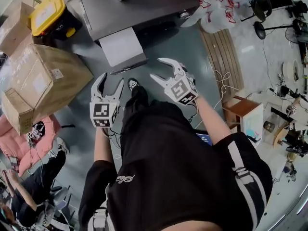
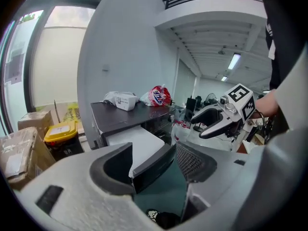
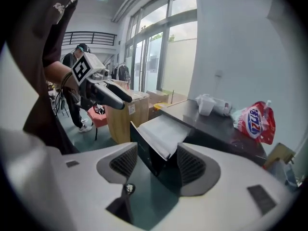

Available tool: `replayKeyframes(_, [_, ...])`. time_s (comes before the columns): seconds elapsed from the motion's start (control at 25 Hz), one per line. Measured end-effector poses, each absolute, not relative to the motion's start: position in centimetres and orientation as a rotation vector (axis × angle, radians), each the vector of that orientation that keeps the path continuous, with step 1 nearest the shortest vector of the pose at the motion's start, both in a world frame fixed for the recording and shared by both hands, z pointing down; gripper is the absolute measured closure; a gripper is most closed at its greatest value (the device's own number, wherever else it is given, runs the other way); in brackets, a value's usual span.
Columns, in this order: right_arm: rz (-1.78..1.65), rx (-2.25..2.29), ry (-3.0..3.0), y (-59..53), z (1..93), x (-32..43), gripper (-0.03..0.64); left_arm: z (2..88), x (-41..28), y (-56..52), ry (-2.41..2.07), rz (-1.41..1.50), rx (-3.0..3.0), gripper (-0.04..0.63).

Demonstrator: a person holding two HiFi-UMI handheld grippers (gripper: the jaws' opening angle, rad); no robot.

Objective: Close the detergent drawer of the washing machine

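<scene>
The washing machine [image 1: 139,6] is a dark grey box at the top of the head view. Its white detergent drawer [image 1: 120,46] sticks out toward me, pulled open. My left gripper [image 1: 111,79] hangs open just below the drawer's front edge, not touching it. My right gripper [image 1: 157,68] is open too, to the right of the drawer front. In the left gripper view the drawer [image 2: 139,146] shows between the spread jaws, with the right gripper [image 2: 211,121] off to the right. In the right gripper view the drawer [image 3: 161,129] lies ahead of the empty jaws.
A red-and-white detergent bag [image 3: 255,121] and a white container [image 2: 122,100] lie on the machine's top. Cardboard boxes [image 1: 43,81] and a yellow-lidded bin [image 1: 48,13] stand to the left. A wooden slatted board [image 1: 224,57] lies right. A seated person [image 1: 29,191] is bottom left.
</scene>
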State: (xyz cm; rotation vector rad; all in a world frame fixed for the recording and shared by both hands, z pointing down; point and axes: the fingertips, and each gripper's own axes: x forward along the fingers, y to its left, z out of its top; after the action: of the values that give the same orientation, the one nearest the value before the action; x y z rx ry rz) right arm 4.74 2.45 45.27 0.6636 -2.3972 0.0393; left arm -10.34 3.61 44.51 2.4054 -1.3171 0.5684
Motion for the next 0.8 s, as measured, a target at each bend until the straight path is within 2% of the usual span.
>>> replayKeyframes(0.4, [0.072,0.578,-2.314,1.6,48.3,5.2,0.373,49.5,-11.3,3.5,-1.22,0.699,2.352,0.304])
replayKeyframes(0.52, [0.069,0.557,-2.333,1.5,49.1,5.6,0.402,50.3,-11.1,3.9,-1.268,0.709,2.309,0.304])
replayKeyframes(0.8, [0.117,0.527,-2.419,1.4,51.6,5.6,0.387,52.8,-11.8,3.9,-1.405,0.663,2.234,0.301])
